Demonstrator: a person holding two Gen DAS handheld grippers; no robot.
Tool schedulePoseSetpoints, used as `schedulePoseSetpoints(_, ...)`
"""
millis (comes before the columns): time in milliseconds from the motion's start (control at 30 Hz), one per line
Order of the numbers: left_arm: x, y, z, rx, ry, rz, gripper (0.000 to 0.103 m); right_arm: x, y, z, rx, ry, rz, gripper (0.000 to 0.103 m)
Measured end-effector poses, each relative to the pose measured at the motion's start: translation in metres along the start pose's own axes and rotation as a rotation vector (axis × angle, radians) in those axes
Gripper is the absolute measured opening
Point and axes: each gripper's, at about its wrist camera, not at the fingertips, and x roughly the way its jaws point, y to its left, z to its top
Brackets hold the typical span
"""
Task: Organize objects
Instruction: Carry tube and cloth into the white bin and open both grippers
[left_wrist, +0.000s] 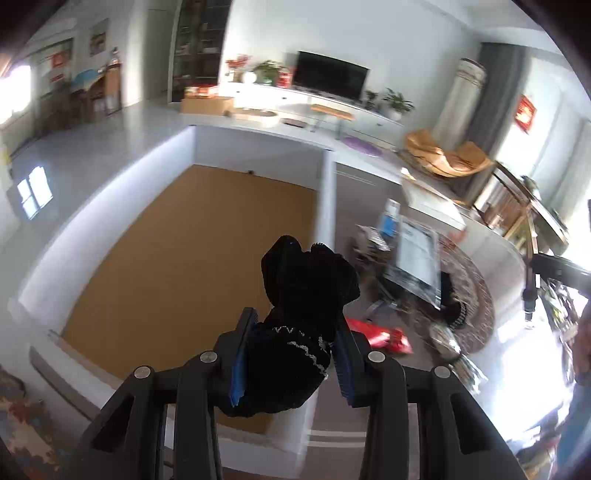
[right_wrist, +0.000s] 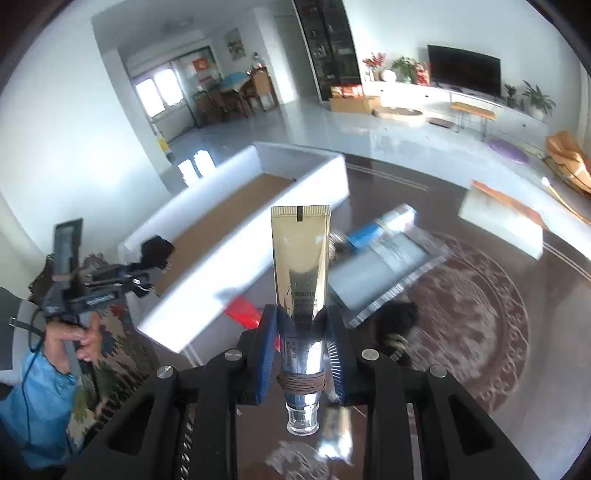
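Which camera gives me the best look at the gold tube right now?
The right wrist view: the gold tube stands centred and sharp, clamped between the right hand-held gripper pads, clear cap toward the camera. The left wrist view does not show it.

Black tongs (left_wrist: 291, 350), blue pads, silver screws

My left gripper (left_wrist: 291, 354) has matt black plastic arms with ribbed blue pads, closed on a soft black knitted sock (left_wrist: 303, 317) with a pale stitched trim. My right gripper (right_wrist: 301, 343) pinches a glossy gold and silver tube (right_wrist: 301, 266), smooth and mirror-like, with a clear plastic cap and brown cord wound round its neck. The white tray (right_wrist: 236, 236), far left, looks matt, floored with brown cork-like board. The dark table (right_wrist: 480, 314) shines like glass.
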Motion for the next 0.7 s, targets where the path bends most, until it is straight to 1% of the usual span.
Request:
schedulePoseSetpoints(67, 0.008, 0.030, 0.010, -0.058, 0.013, 0.089, 0.039, 0.019, 0.029, 0.029, -0.003, -0.043, 0.085, 0.027)
schedulePoseSetpoints(133, 0.022, 0.051, 0.016, -0.110, 0.040, 0.145, 0.039, 0.047, 0.056, 0.053, 0.003, -0.070, 0.157, 0.027)
schedulePoseSetpoints(200, 0.034, 0.067, 0.019, -0.144, 0.072, 0.192, 0.039, 0.081, 0.077, 0.071, 0.030, -0.070, 0.206, 0.027)
schedulePoseSetpoints(267, 0.049, 0.075, 0.018, -0.157, 0.110, 0.236, 0.040, 0.123, 0.095, 0.083, 0.049, -0.038, 0.215, 0.027)
schedulePoseSetpoints(300, 0.061, 0.078, 0.018, -0.154, 0.137, 0.270, 0.045, 0.144, 0.102, 0.086, 0.055, -0.018, 0.204, 0.027)
schedulePoseSetpoints(367, 0.083, 0.084, 0.015, -0.150, 0.206, 0.315, 0.070, 0.183, 0.112, 0.087, 0.064, 0.030, 0.177, 0.028)
schedulePoseSetpoints(400, 0.090, 0.087, 0.013, -0.150, 0.236, 0.332, 0.086, 0.200, 0.116, 0.086, 0.065, 0.060, 0.149, 0.029)
schedulePoseSetpoints(433, 0.087, 0.088, 0.010, -0.144, 0.234, 0.335, 0.086, 0.213, 0.118, 0.082, 0.072, 0.086, 0.119, 0.037)
schedulePoseSetpoints(467, 0.086, 0.088, 0.010, -0.140, 0.220, 0.323, 0.086, 0.220, 0.119, 0.079, 0.081, 0.095, 0.104, 0.049)
schedulePoseSetpoints(500, 0.084, 0.088, 0.010, -0.140, 0.211, 0.310, 0.088, 0.223, 0.119, 0.077, 0.088, 0.090, 0.096, 0.055)
schedulePoseSetpoints(533, 0.084, 0.086, 0.009, -0.139, 0.206, 0.307, 0.091, 0.221, 0.118, 0.074, 0.092, 0.076, 0.088, 0.065)
schedulePoseSetpoints(567, 0.083, 0.085, 0.008, -0.135, 0.197, 0.309, 0.092, 0.218, 0.118, 0.071, 0.091, 0.061, 0.082, 0.072)
schedulePoseSetpoints(633, 0.081, 0.082, 0.004, -0.123, 0.178, 0.322, 0.092, 0.205, 0.116, 0.063, 0.076, 0.036, 0.071, 0.077)
schedulePoseSetpoints(700, 0.077, 0.079, 0.000, -0.127, 0.154, 0.323, 0.092, 0.191, 0.113, 0.055, 0.047, 0.019, 0.052, 0.080)
